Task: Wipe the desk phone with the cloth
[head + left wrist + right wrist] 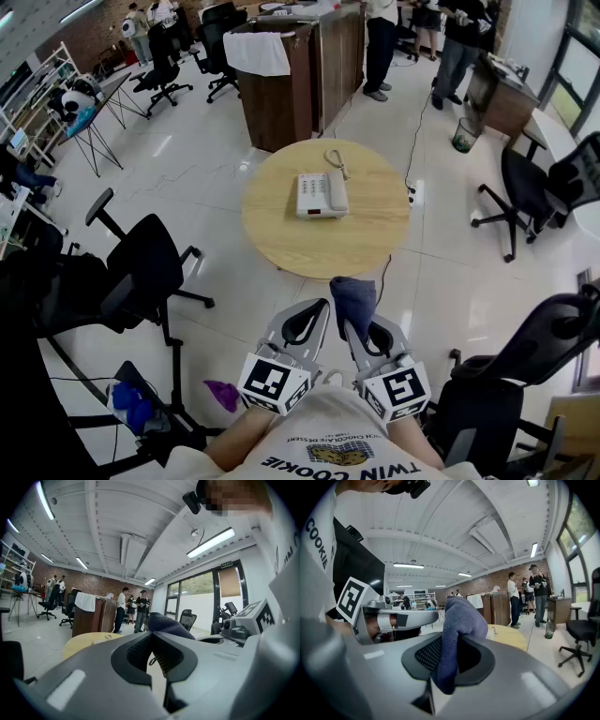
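Pinched between the fingers of the right gripper (pixel 449 658): a dark blue fleecy cloth (pixel 458 616), held up short of the round wooden counter's (pixel 277 239) near edge. Closed together on nothing, just beside: the left gripper's (pixel 151 648) fingers. Flat near the counter's centre, well apart from both: the white desk phone (pixel 322 195).

Your white shirt (pixel 323 424) printed TWIN COOKIE in dark capitals, upside down in the head view, COOKIE running down its sleeve (pixel 318 541) in the right gripper view.
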Demonstrator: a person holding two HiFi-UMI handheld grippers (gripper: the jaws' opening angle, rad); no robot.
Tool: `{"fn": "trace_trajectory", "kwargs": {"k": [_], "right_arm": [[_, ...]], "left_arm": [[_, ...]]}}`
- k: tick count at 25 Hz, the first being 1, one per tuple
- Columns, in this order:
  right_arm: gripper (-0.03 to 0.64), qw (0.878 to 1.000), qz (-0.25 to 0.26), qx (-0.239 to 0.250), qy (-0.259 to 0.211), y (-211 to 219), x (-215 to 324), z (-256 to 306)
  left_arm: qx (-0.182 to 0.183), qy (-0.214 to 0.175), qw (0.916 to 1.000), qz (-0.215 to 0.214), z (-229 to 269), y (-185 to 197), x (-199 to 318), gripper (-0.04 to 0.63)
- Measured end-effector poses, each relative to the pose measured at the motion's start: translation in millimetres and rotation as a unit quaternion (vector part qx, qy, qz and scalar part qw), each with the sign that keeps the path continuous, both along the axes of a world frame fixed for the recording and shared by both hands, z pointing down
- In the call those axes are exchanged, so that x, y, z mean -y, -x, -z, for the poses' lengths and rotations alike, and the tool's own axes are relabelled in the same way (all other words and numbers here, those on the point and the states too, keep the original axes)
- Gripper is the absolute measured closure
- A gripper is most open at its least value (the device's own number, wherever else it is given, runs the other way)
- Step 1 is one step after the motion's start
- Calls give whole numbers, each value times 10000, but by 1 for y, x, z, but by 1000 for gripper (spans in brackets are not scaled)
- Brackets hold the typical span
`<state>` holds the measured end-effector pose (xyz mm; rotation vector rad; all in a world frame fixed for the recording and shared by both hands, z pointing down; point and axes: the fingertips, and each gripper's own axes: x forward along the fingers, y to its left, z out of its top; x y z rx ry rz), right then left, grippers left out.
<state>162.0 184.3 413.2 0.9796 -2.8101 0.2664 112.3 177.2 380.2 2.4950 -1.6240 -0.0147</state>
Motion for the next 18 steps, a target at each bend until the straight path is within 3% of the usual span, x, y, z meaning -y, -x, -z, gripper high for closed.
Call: {"fn": "trace_trajectory", "kwargs": {"k": [8,18], "right_arm": [[554,9999,77,80,-36,-15,15,-4],[554,9999,155,-38,65,4,43,-15]], "left_arm": [[-48,14,10000,-53,-1,-22,11,603],[-189,108,9997,-71,-13,-10,52,603]]}}
